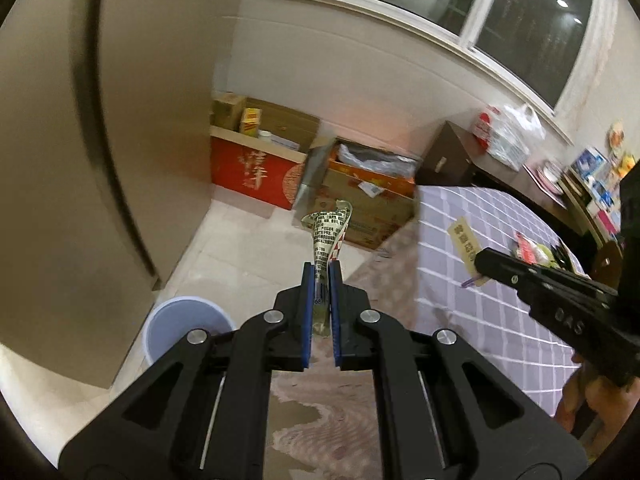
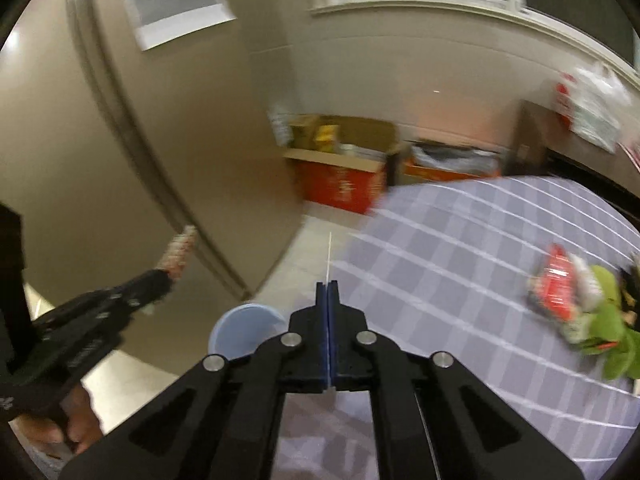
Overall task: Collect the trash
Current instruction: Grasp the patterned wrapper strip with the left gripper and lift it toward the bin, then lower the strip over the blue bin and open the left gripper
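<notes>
Beige walls closed in a pale tiled floor, and a wide white-framed window stood dark, catching ceiling lights in its glass. Along the wall sat a red carton and a brown cardboard box, side by side. A dark wooden cabinet stood just beyond them. A counter under lilac checked cloth filled the right.

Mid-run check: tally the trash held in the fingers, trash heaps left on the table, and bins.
Held trash pieces: 2, the printed wrapper in the left gripper and the yellow slip in the right gripper
Heaps on the checked table: 1, the red and green wrappers
Blue bin: 1
Total: 4
</notes>
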`<action>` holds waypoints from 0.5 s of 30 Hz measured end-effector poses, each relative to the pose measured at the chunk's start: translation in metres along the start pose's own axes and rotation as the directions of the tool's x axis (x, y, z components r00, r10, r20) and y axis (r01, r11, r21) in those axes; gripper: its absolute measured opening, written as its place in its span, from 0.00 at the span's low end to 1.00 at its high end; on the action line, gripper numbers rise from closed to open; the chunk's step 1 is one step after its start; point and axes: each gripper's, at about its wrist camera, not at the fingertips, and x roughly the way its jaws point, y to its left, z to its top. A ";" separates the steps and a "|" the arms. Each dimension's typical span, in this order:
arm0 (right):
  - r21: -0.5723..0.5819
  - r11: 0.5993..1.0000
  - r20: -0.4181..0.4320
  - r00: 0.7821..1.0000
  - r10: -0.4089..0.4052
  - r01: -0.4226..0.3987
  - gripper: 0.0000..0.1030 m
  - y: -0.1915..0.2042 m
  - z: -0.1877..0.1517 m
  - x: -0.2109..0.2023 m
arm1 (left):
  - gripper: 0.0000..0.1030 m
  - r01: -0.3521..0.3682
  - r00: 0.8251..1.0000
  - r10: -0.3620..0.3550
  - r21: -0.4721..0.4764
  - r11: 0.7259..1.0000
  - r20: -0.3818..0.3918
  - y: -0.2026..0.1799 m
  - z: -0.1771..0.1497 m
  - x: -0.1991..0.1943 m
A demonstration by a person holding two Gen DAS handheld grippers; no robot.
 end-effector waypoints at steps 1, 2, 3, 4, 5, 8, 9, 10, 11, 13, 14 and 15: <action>-0.014 1.000 -0.005 1.000 0.028 -0.028 0.02 0.016 0.000 0.003 | 0.07 -0.012 1.000 0.012 -0.011 1.000 0.002 0.009 -0.001 -0.003; -0.023 0.998 -0.010 0.999 0.051 -0.051 0.02 0.027 0.000 0.006 | 0.07 -0.032 0.999 0.032 -0.027 0.999 0.004 0.024 -0.002 -0.007; -0.039 0.996 -0.023 0.996 0.081 -0.082 0.02 0.044 0.000 0.012 | 0.07 -0.050 0.999 0.050 -0.040 0.998 0.002 0.036 -0.004 -0.009; -0.050 0.993 -0.033 0.994 0.102 -0.103 0.02 0.058 0.000 0.018 | 0.07 -0.075 0.997 0.075 -0.063 0.995 -0.005 0.054 -0.006 -0.011; -0.060 0.991 -0.043 0.992 0.119 -0.122 0.02 0.070 -0.001 0.024 | 0.07 -0.091 0.996 0.090 -0.078 0.993 -0.007 0.065 -0.008 -0.013; -0.078 0.980 -0.092 0.980 0.178 -0.186 0.02 0.108 -0.003 0.051 | 0.07 -0.157 0.987 0.157 -0.116 0.981 -0.010 0.107 -0.016 -0.017; -0.087 0.975 -0.112 0.975 0.193 -0.203 0.02 0.122 -0.004 0.063 | 0.07 -0.176 0.984 0.176 -0.131 0.976 -0.018 0.121 -0.019 -0.017; -0.097 0.973 -0.122 0.973 0.197 -0.209 0.02 0.133 -0.005 0.072 | 0.07 -0.195 0.981 0.193 -0.147 0.970 -0.027 0.136 -0.023 -0.017; -0.106 0.970 -0.131 0.970 0.203 -0.217 0.02 0.143 -0.007 0.080 | 0.07 -0.212 0.977 0.209 -0.158 0.964 -0.035 0.146 -0.025 -0.016; -0.093 0.963 -0.152 0.960 0.235 -0.251 0.03 0.162 -0.006 0.104 | 0.07 -0.246 0.969 0.240 -0.172 0.954 -0.059 0.165 -0.030 -0.012; -0.086 0.963 -0.152 0.959 0.241 -0.255 0.04 0.170 -0.006 0.112 | 0.07 -0.255 0.967 0.245 -0.186 0.949 -0.075 0.175 -0.032 -0.008; -0.087 0.965 -0.159 0.960 0.233 -0.248 0.07 0.176 -0.004 0.123 | 0.07 -0.259 0.965 0.246 -0.196 0.946 -0.088 0.182 -0.033 -0.005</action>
